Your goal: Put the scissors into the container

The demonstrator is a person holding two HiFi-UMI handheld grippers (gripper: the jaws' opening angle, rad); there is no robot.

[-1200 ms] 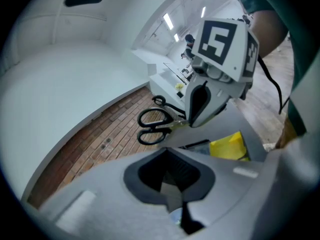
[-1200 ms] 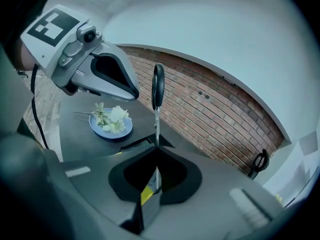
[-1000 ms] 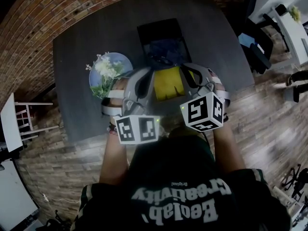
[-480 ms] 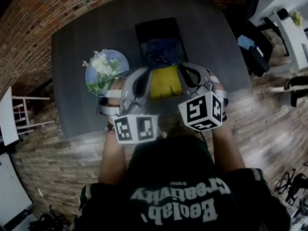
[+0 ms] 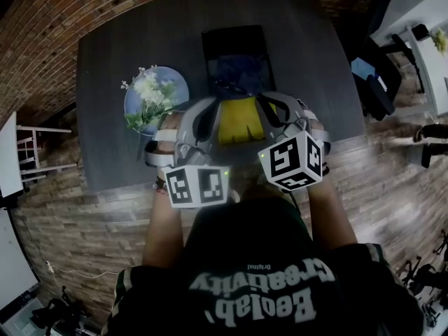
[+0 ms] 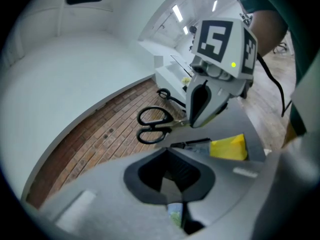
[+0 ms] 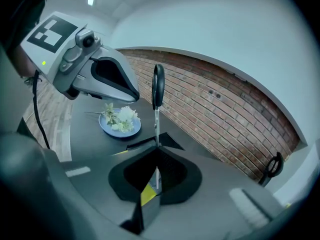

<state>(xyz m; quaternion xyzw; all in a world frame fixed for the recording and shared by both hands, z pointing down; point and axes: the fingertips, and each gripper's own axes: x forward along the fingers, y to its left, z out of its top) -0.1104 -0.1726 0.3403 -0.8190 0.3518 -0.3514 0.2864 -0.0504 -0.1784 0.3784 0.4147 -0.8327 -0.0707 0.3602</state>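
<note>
dark counter (image 5: 105,82) against a brick wall (image 5: 70,12). right hand-held gripper (image 7: 152,189) is clamped on the scissors (image 7: 158,91) by the blades, handles forward, short of the container (image 5: 234,39). left hand-held gripper (image 6: 175,209) closed, empty. step: transport. next: advance over the container opening, release.

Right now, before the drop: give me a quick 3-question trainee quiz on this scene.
1. Which gripper holds the scissors? A) left B) right C) neither
2. True or false: the scissors already lie inside the container.
3. Fill in: the plate beside the container carries ___.
Key: 1 B, the right gripper is clamped on the blade; 2 false; 3 flowers.
</note>
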